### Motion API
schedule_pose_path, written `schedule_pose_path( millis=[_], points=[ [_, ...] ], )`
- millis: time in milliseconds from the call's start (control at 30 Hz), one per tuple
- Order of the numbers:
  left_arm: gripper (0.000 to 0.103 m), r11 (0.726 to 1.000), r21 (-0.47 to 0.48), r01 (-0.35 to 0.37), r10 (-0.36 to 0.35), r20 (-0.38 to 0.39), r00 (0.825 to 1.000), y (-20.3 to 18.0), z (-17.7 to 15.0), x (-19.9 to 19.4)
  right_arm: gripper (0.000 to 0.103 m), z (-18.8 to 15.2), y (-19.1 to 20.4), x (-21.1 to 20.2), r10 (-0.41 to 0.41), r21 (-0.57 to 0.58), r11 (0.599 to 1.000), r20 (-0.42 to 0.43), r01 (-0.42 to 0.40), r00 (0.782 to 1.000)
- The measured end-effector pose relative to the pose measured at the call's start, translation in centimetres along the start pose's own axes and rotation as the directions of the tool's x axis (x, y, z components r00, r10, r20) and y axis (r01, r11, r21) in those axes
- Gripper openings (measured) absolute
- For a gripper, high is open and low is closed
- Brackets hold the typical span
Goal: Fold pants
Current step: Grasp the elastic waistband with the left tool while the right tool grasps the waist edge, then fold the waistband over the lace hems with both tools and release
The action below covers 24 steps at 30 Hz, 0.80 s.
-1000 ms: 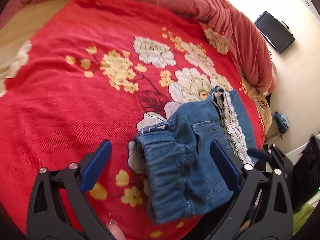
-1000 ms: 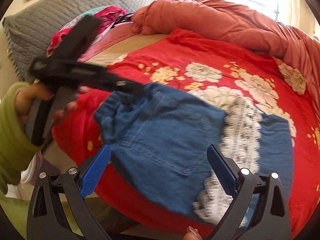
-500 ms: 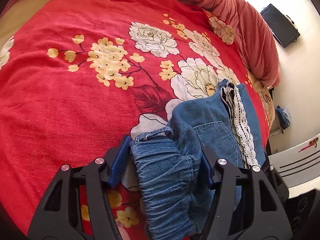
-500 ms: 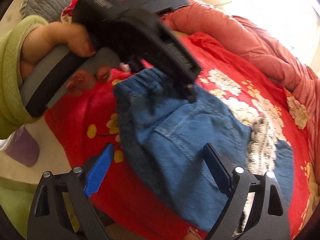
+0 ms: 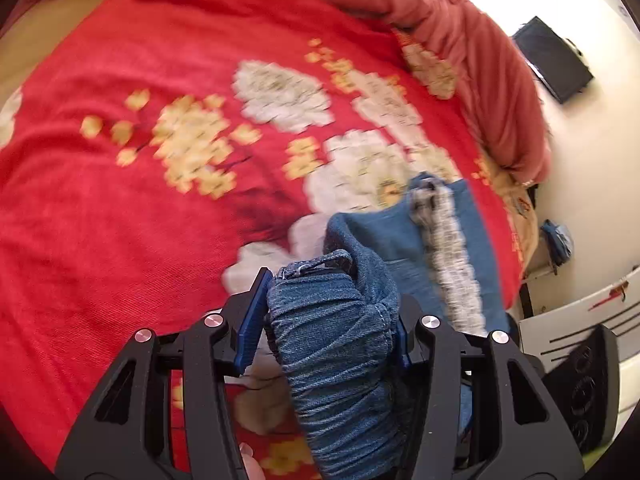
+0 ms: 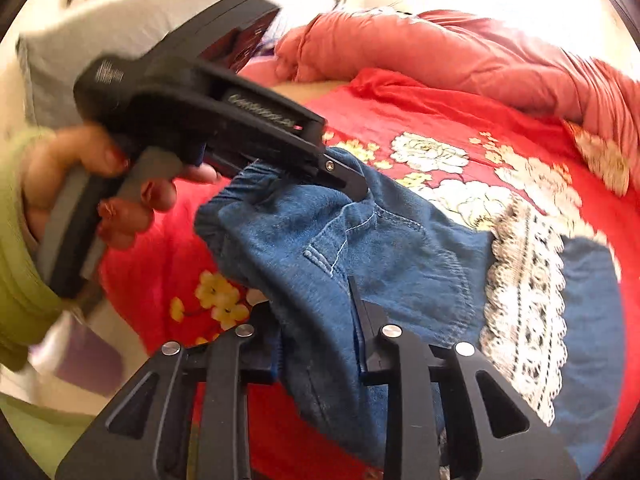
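Observation:
Blue denim pants (image 5: 340, 360) with a white lace band (image 5: 452, 272) lie on a red flowered bedspread (image 5: 120, 220) near the bed's corner. My left gripper (image 5: 332, 292) has the gathered elastic waistband bunched between its blue pads, and its jaws are closing on it. In the right wrist view the same pants (image 6: 400, 248) and lace (image 6: 524, 304) spread to the right. The left gripper (image 6: 344, 180), held by a hand in a green sleeve (image 6: 12, 240), bites their top edge. My right gripper (image 6: 316, 312) pinches a fold of denim at the pants' near side, jaws closing.
A rumpled salmon duvet (image 5: 460, 40) is piled along the far side of the bed. A grey headboard (image 6: 60, 60) stands at the left. A dark screen (image 5: 554, 58) hangs on the wall, and white furniture (image 5: 580, 320) stands beside the bed's edge.
Both grippers went from wide open to closed on the pants. The left came forward over the waistband and bunched it up. The right took the near side edge.

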<state>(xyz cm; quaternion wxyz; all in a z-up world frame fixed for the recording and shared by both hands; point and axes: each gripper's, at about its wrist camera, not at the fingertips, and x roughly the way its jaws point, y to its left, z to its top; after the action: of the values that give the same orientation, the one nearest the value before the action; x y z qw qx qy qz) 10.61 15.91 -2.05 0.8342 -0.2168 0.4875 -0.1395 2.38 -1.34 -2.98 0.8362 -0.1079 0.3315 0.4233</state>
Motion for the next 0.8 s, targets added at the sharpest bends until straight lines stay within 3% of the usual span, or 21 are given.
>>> schedule_pose_path(
  millis=[133,333,600,800],
  points=[
    [0.043,0.999,0.019,0.045,-0.045,0.014,0.999,-2.4,1.0,-0.3,0.024,0.0,-2.2,-2.7,0.034,0.112,0.993,0.067,-0.041,0.997],
    [0.043,0.996,0.069,0.06,-0.059,-0.015,0.998,-7.3,2.7,1.9,0.024,-1.0,-5.7,-6.0,-0.015,0.251,0.968,0.13,-0.018,0.991],
    [0.043,0.989,0.139,0.053,-0.041,-0.088,0.995,-13.0,3.7,6.2,0.024,-3.8,-8.8,-9.2,-0.072,0.368,0.929,0.136,0.017,0.988],
    [0.044,0.987,0.155,0.03,-0.012,-0.114,0.993,-14.7,3.5,8.2,0.024,-5.1,-9.5,-9.9,-0.081,0.421,0.907,0.124,0.022,0.989]
  ],
)
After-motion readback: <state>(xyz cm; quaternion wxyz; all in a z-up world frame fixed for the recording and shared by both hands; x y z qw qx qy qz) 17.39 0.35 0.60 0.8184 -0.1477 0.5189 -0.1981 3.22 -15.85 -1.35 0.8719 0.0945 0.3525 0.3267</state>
